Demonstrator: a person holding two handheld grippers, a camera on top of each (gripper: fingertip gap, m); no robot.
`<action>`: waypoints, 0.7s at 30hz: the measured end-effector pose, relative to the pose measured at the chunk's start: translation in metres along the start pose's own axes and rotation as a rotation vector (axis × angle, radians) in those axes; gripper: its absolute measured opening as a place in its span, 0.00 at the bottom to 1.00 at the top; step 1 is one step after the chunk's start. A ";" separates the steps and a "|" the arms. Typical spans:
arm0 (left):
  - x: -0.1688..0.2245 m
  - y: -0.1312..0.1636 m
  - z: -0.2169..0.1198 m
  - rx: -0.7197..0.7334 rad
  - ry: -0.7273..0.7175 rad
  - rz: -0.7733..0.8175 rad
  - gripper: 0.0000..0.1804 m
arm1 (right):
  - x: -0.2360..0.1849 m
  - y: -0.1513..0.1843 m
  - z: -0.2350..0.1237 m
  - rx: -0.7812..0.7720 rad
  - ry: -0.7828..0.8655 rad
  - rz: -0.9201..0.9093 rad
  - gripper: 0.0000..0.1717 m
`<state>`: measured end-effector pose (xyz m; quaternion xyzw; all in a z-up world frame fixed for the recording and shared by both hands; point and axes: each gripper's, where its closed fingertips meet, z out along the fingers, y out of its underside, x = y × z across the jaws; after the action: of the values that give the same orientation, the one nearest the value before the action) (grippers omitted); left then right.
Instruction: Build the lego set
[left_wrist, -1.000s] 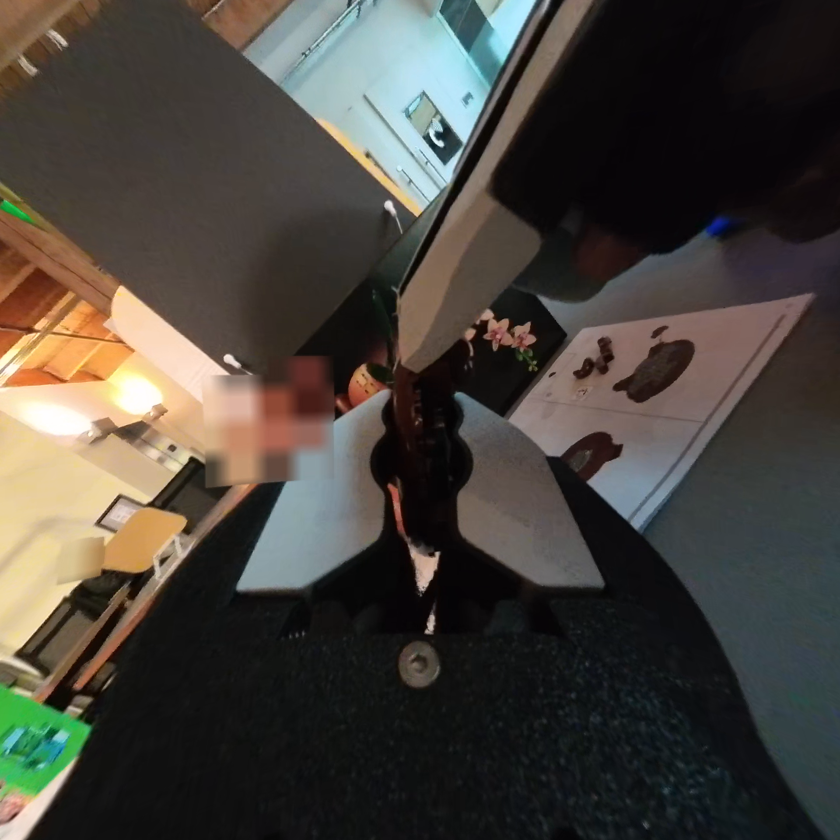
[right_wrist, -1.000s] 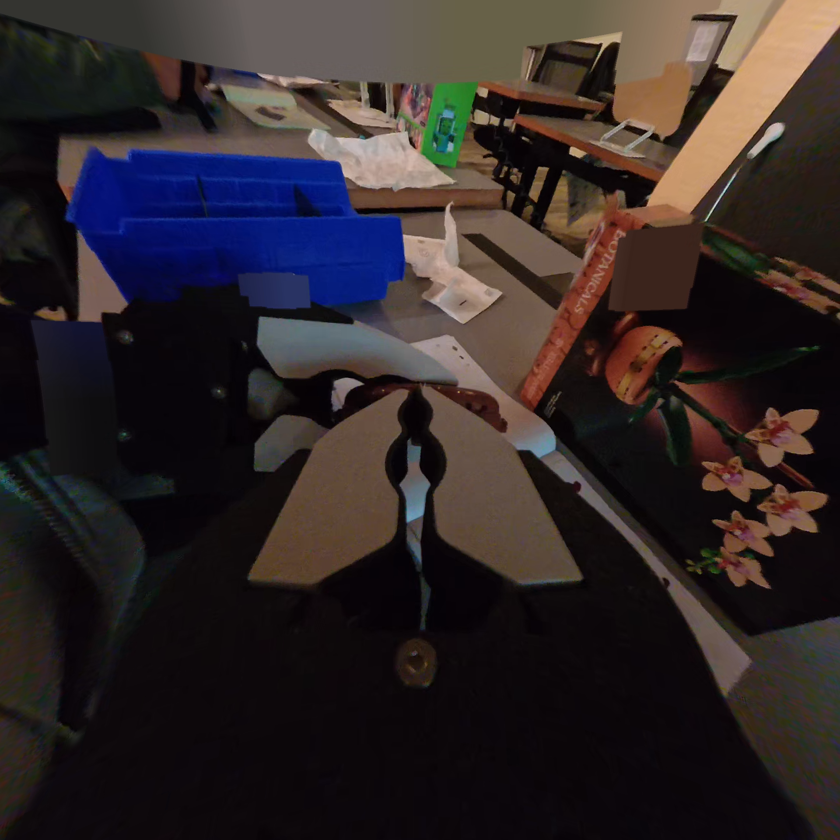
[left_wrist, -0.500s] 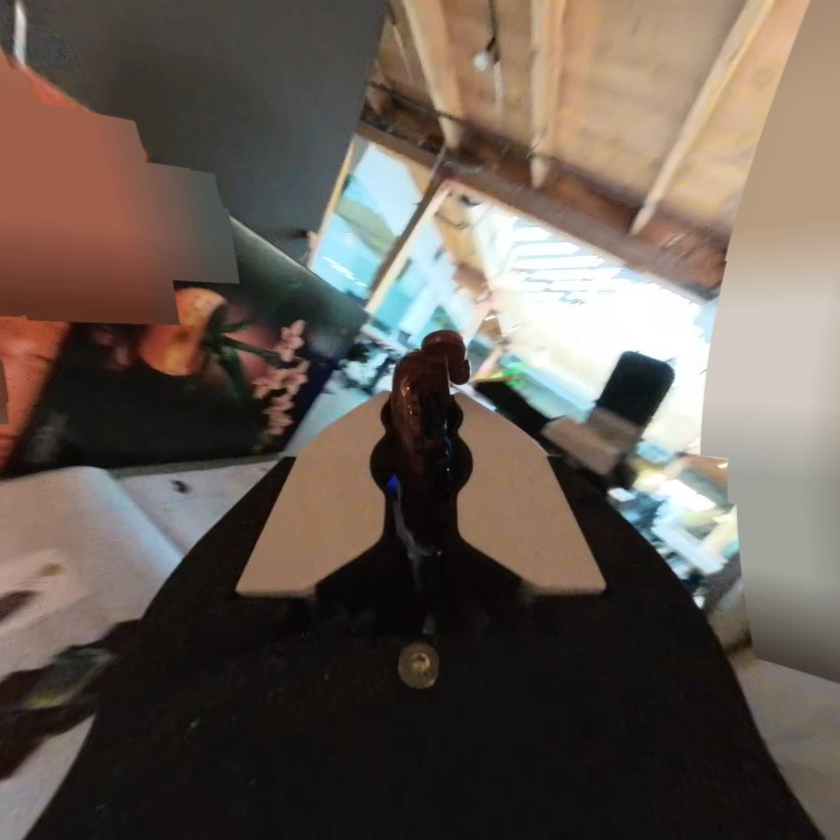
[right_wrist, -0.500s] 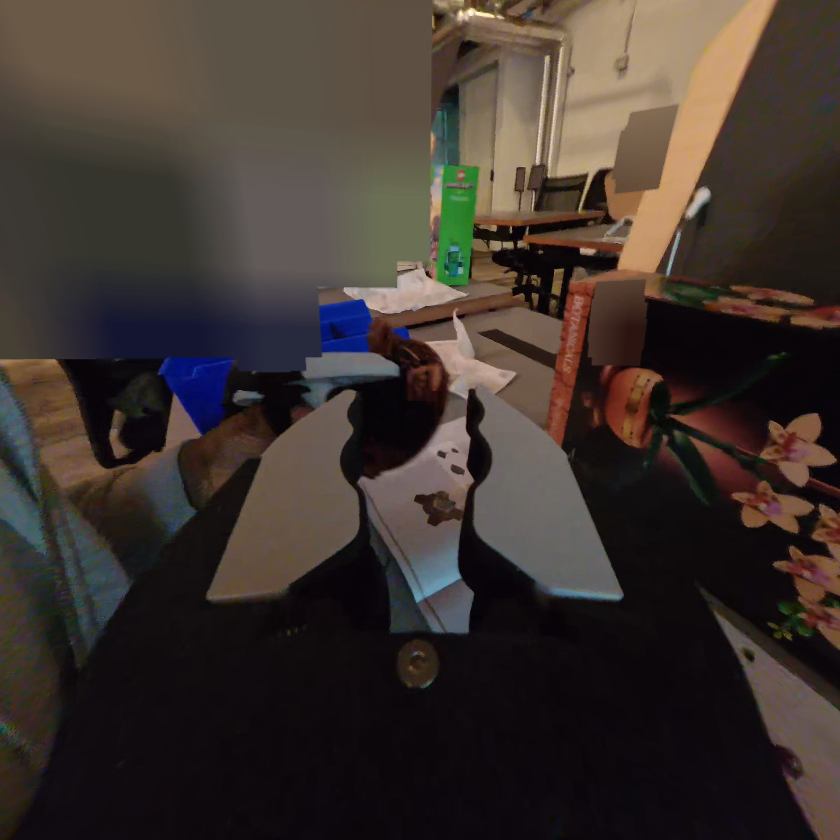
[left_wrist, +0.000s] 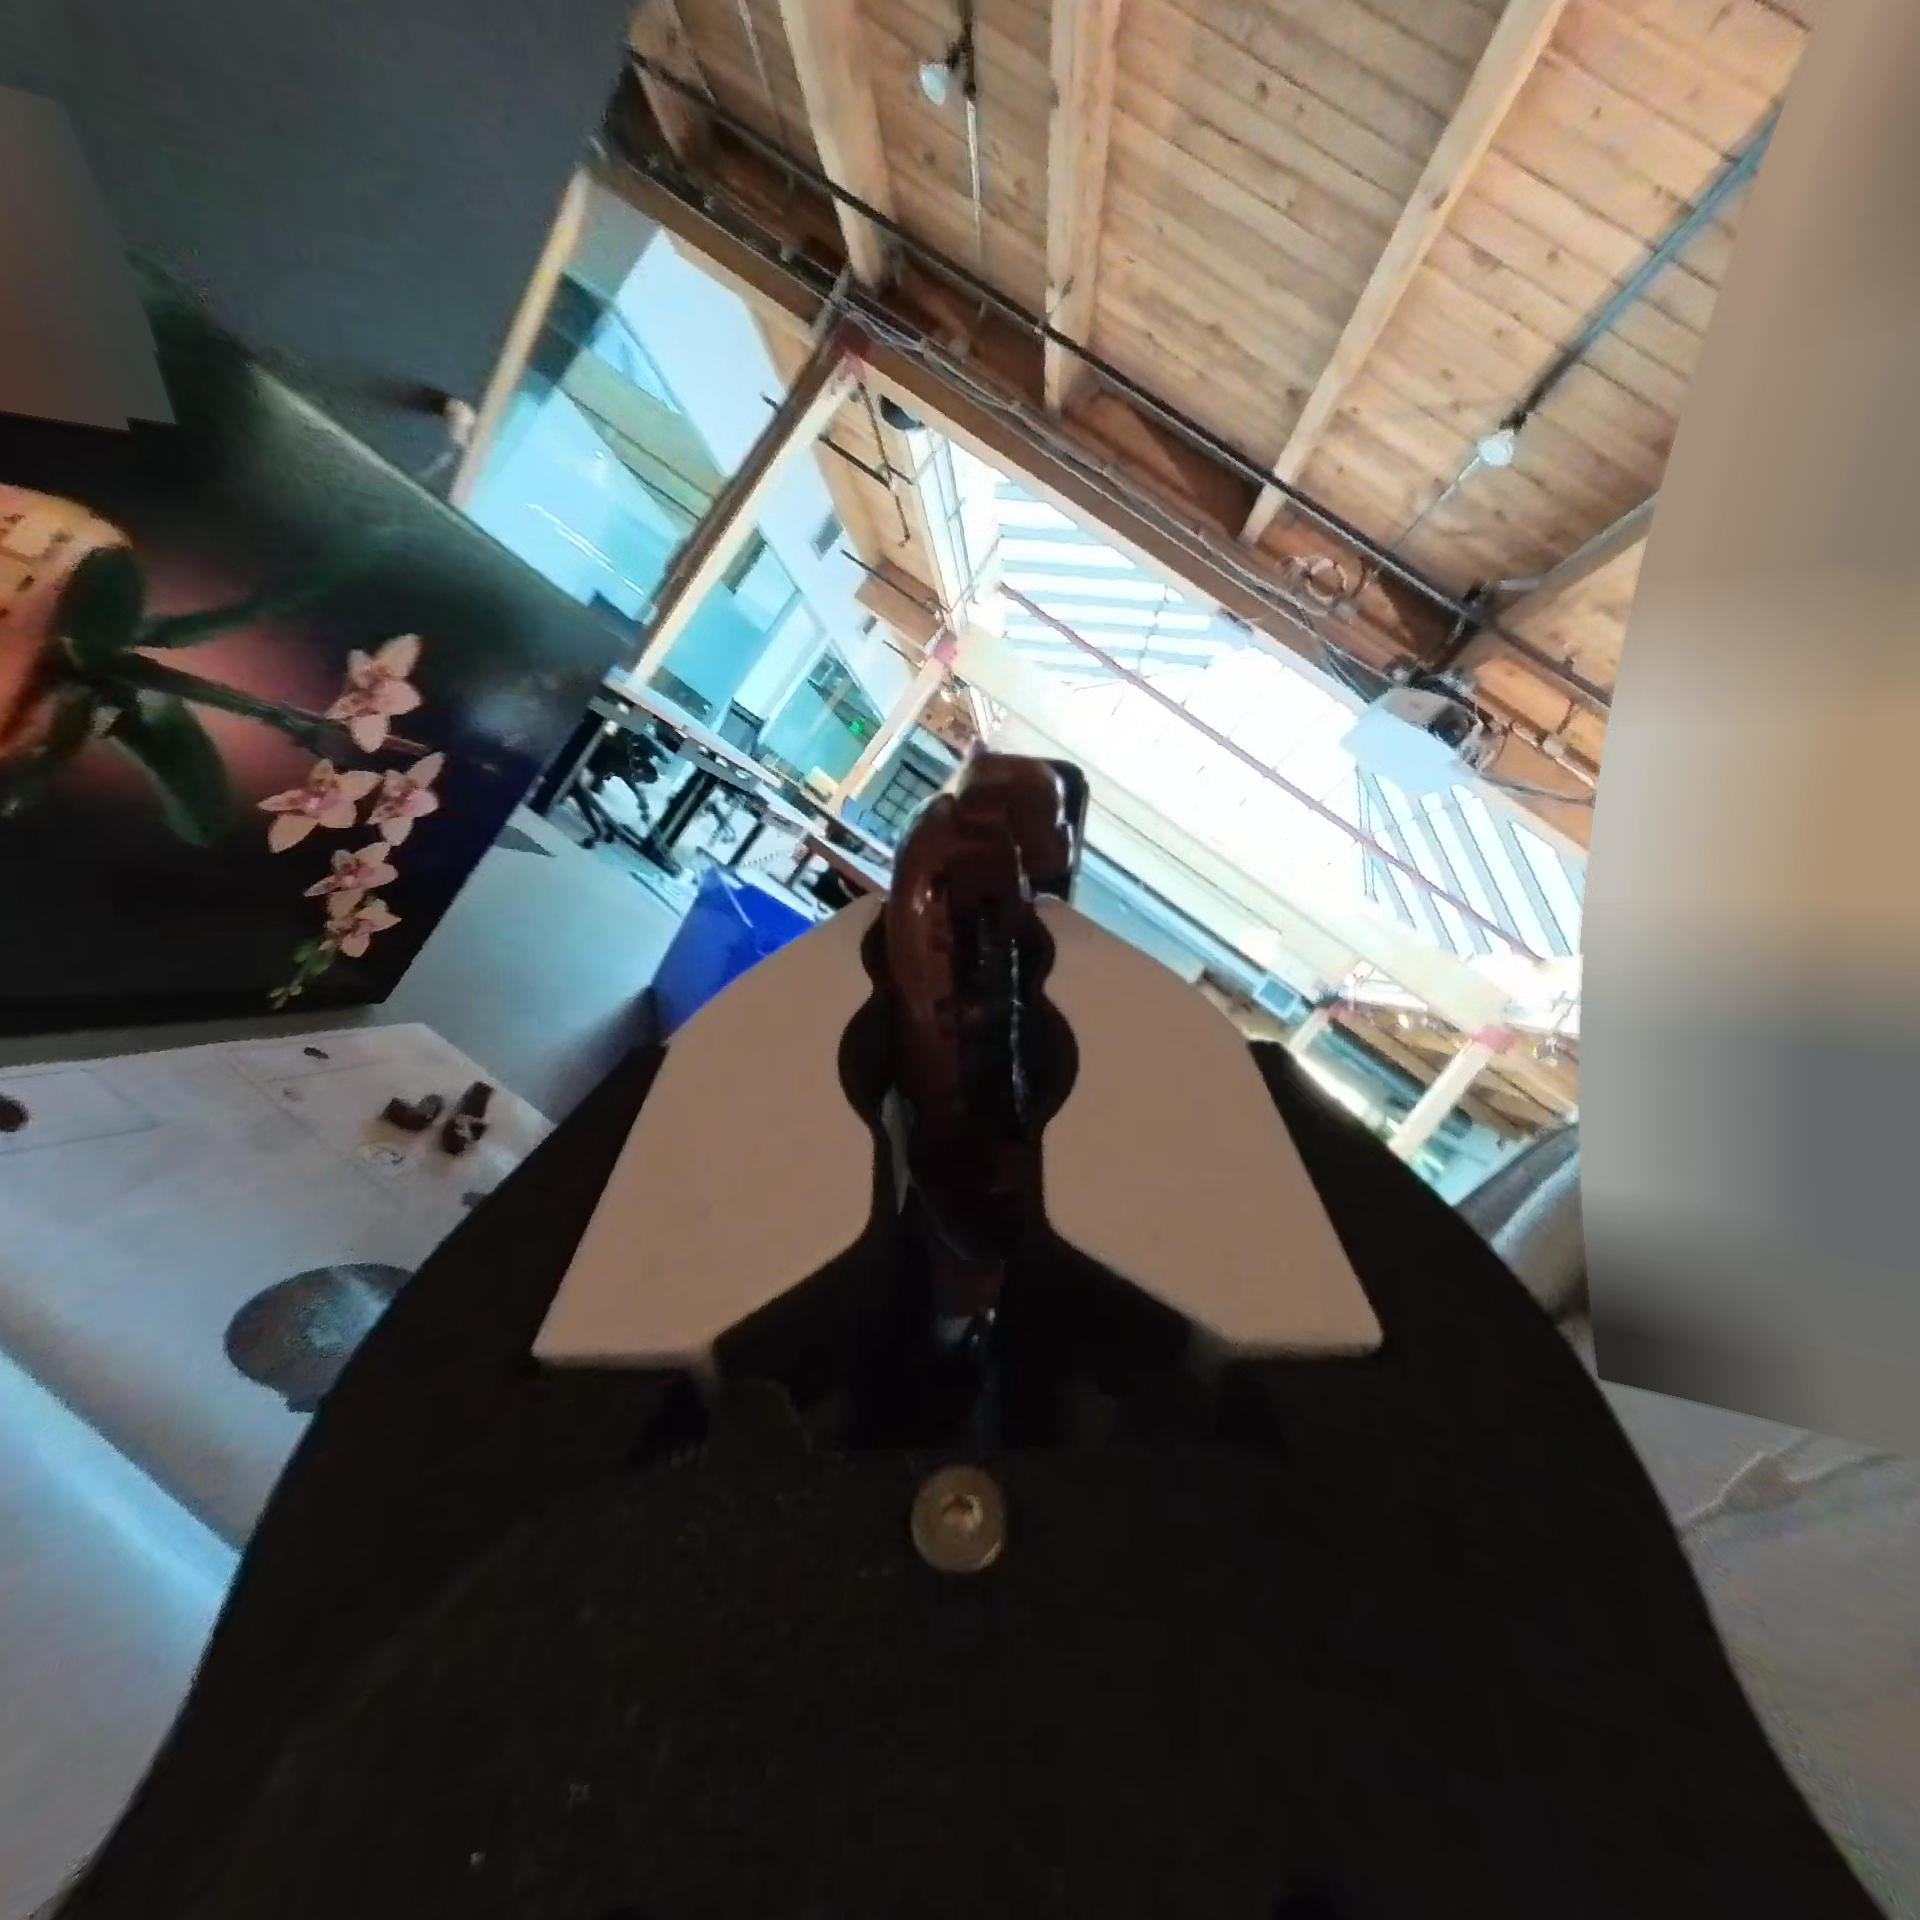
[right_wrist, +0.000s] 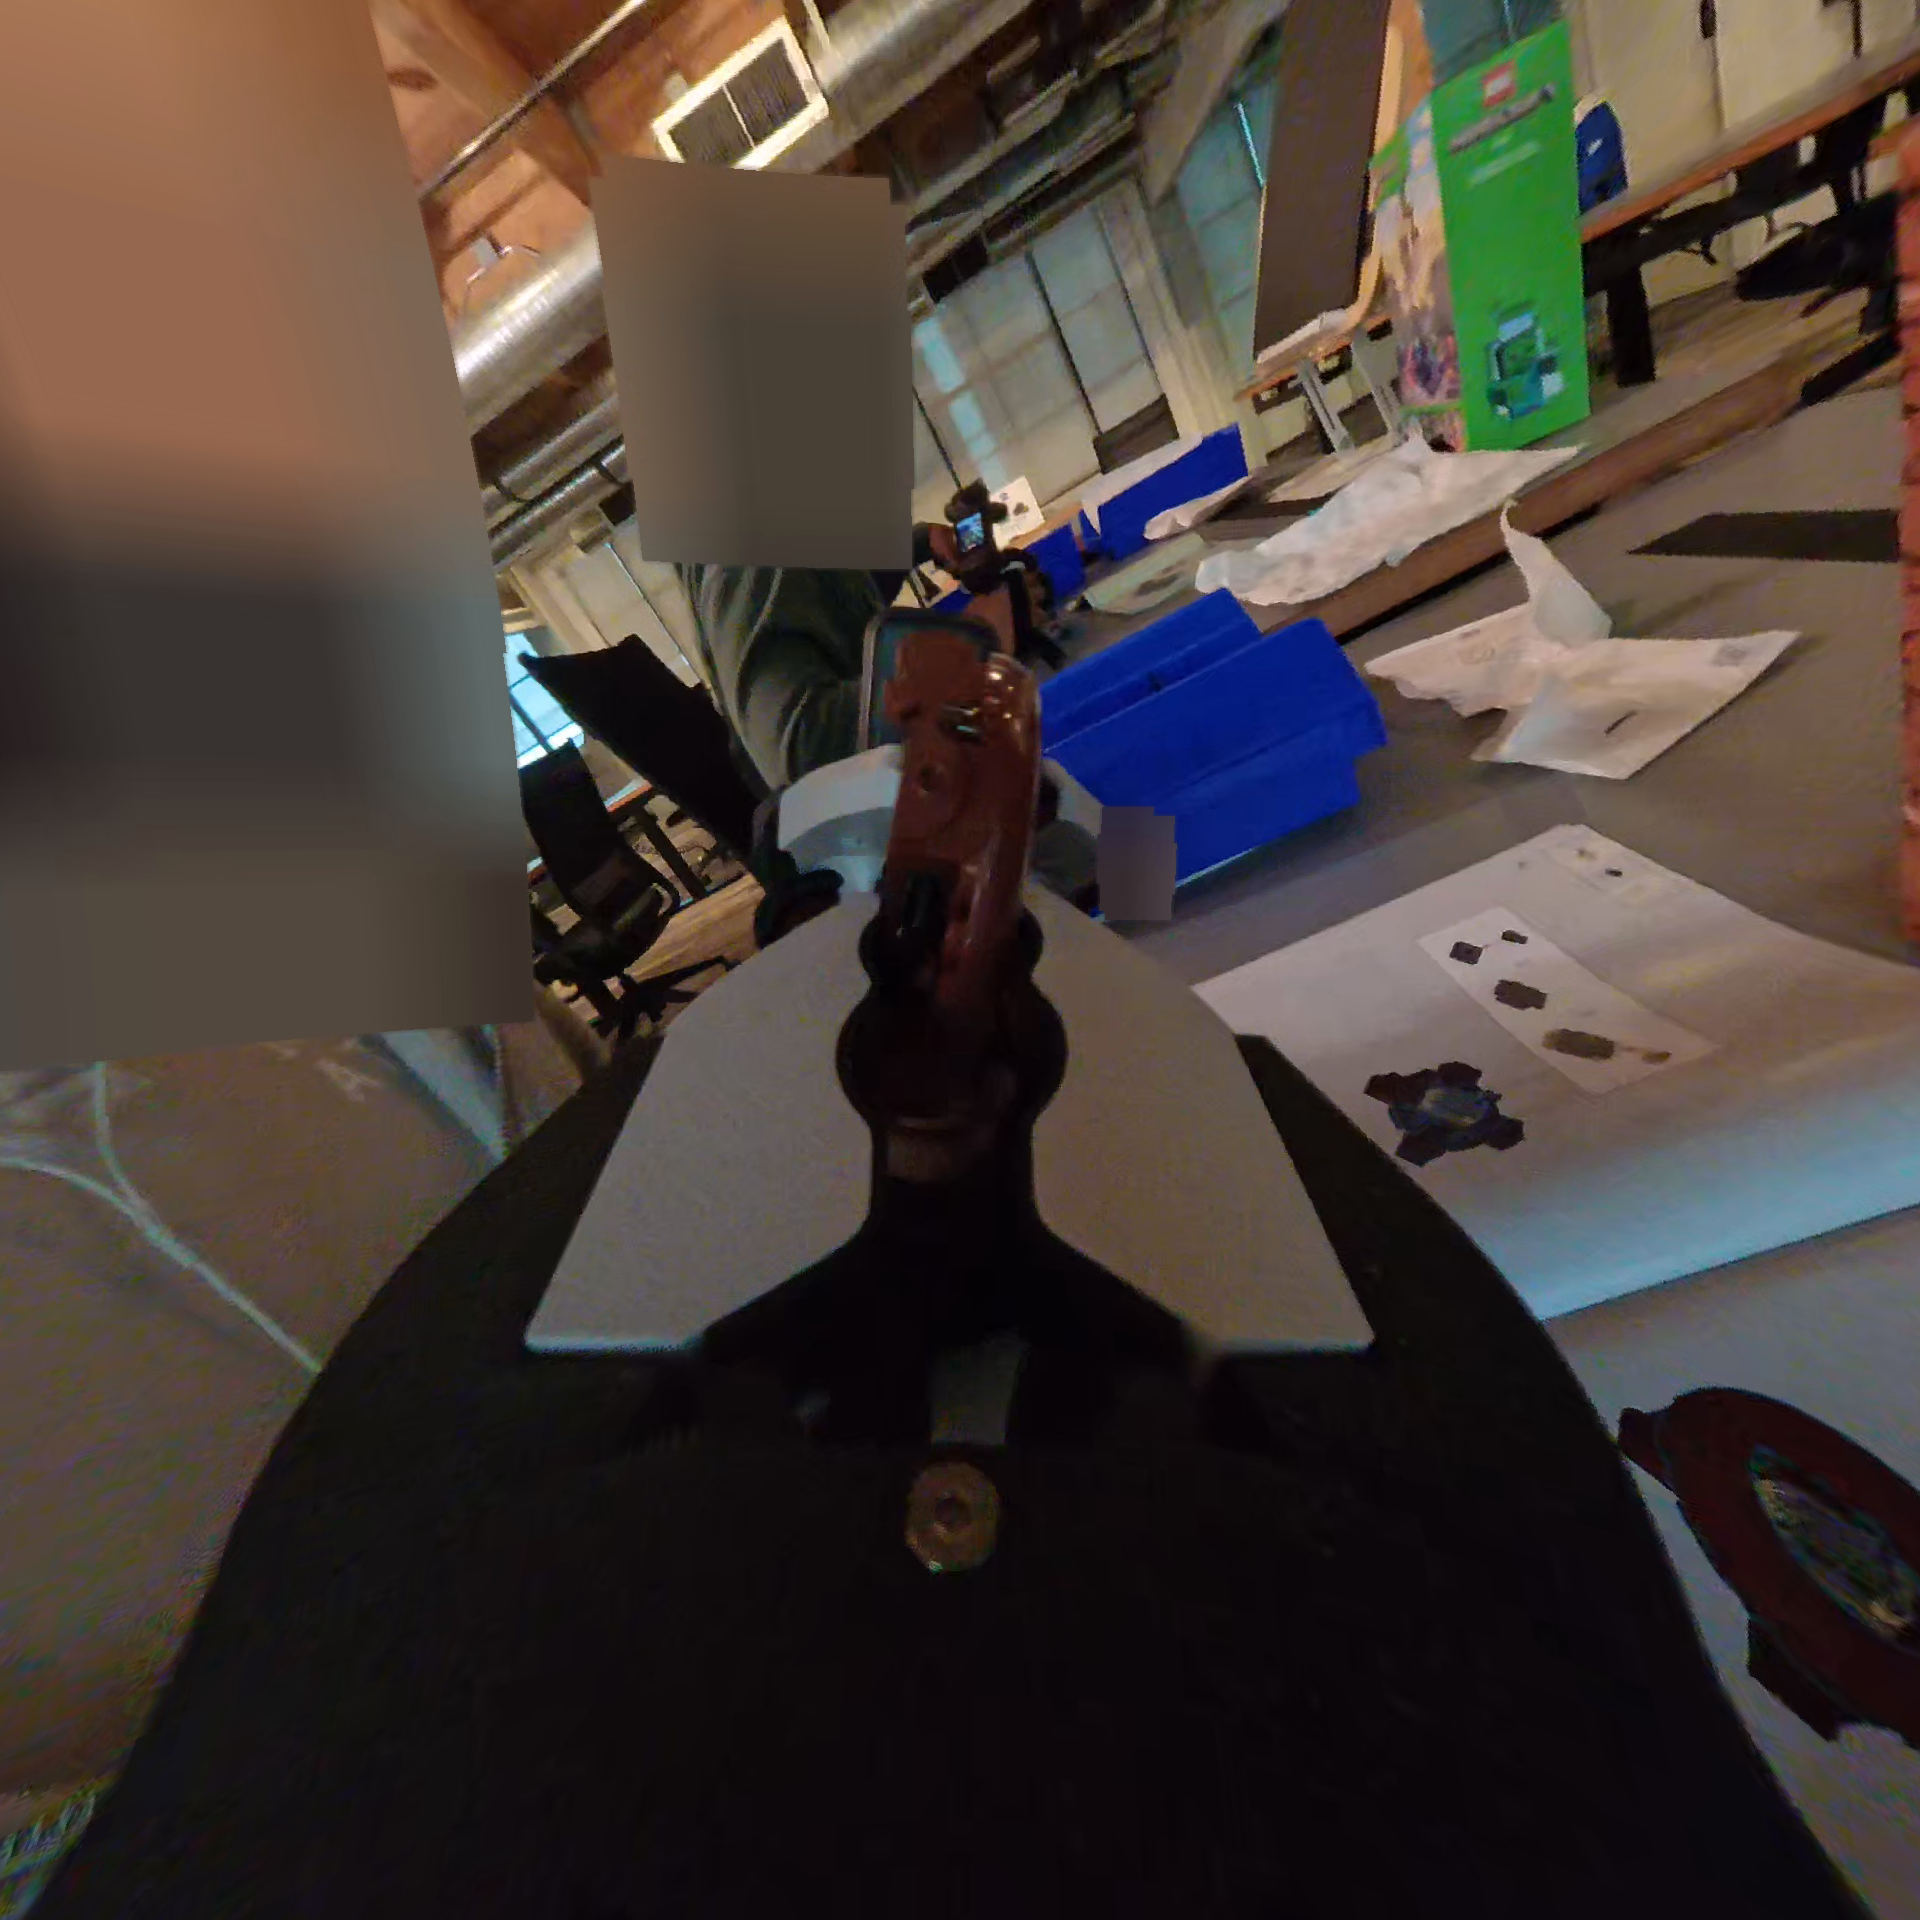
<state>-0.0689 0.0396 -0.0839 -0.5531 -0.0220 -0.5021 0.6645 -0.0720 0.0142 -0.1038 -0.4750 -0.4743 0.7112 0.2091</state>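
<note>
My left gripper (left_wrist: 961, 935) is shut on a dark brown brick assembly (left_wrist: 951, 904) that stands up edge-on between its pads and points toward the ceiling. My right gripper (right_wrist: 951, 935) is shut on a brown rounded brick assembly (right_wrist: 956, 769), also edge-on between its pads. In the right wrist view the left gripper's grey fingers (right_wrist: 831, 821) show just behind this piece, at its far end. Both grippers are held up above the grey table (right_wrist: 1714, 810).
An open instruction booklet (right_wrist: 1558, 1049) lies on the table; it also shows in the left wrist view (left_wrist: 208, 1143). A dark box with orchid pictures (left_wrist: 260, 727), a blue bin (right_wrist: 1226, 727), white paper bags (right_wrist: 1558, 696) and a green box (right_wrist: 1496, 239) stand around. A person (right_wrist: 790, 665) is behind.
My right gripper was shut on nothing, opened around the brown piece held by the left gripper, and has now shut on it. Both grippers have tilted upward.
</note>
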 end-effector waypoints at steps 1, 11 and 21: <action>0.004 0.003 0.001 -0.030 0.020 0.012 0.12 | -0.002 0.000 -0.003 0.008 -0.011 -0.014 0.08; 0.041 -0.004 -0.020 -0.182 0.220 0.334 0.22 | -0.018 0.009 -0.023 -0.139 0.017 -0.443 0.08; 0.057 0.007 -0.020 -0.256 0.356 0.306 0.00 | -0.025 0.016 -0.019 -0.243 0.005 -0.538 0.08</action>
<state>-0.0465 -0.0133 -0.0631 -0.5324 0.2429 -0.4838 0.6507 -0.0414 -0.0029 -0.1083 -0.3556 -0.6645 0.5667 0.3329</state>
